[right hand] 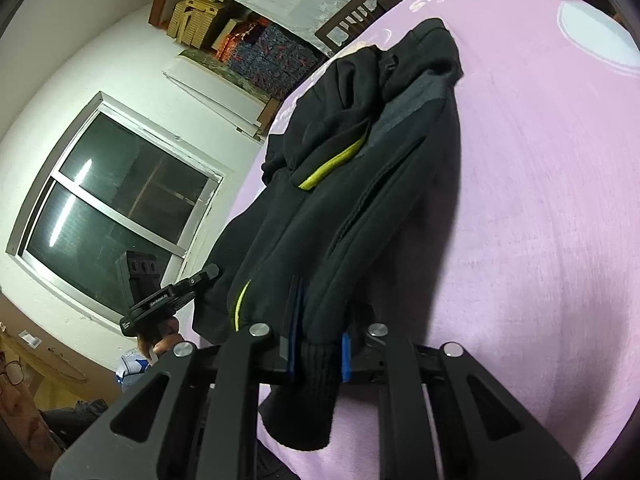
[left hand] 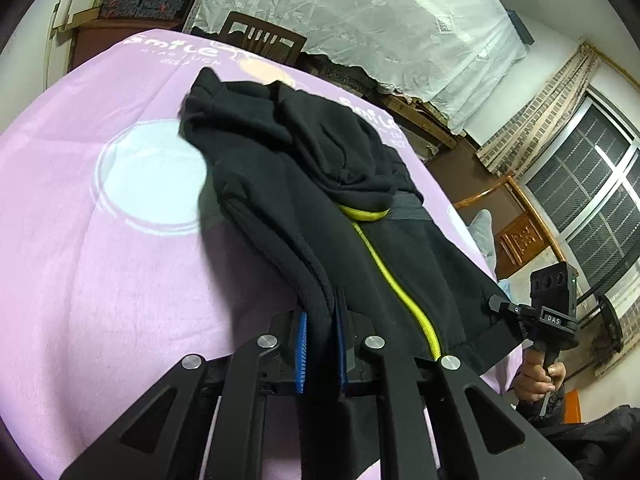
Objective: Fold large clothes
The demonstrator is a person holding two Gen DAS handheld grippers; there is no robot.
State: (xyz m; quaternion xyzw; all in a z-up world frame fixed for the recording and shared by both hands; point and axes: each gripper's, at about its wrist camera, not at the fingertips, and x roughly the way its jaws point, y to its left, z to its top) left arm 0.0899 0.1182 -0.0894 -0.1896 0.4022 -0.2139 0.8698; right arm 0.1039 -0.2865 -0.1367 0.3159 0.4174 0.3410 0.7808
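**Both hem corners pinched, ready for the fold**

Black fleece jacket (left hand: 304, 200) with a yellow zipper (left hand: 404, 292), stretched out along the pink blanket (left hand: 100, 260) on a bed, hood at the far end. Near hem clamped by both: left tool (left hand: 320, 354) nearly closed on 1 corner, right tool (right hand: 318, 354) nearly closed on the ribbed cuff edge. Probably best lifted evenly, both ends level and taut, then carried toward the hood without letting the zipper line skew.
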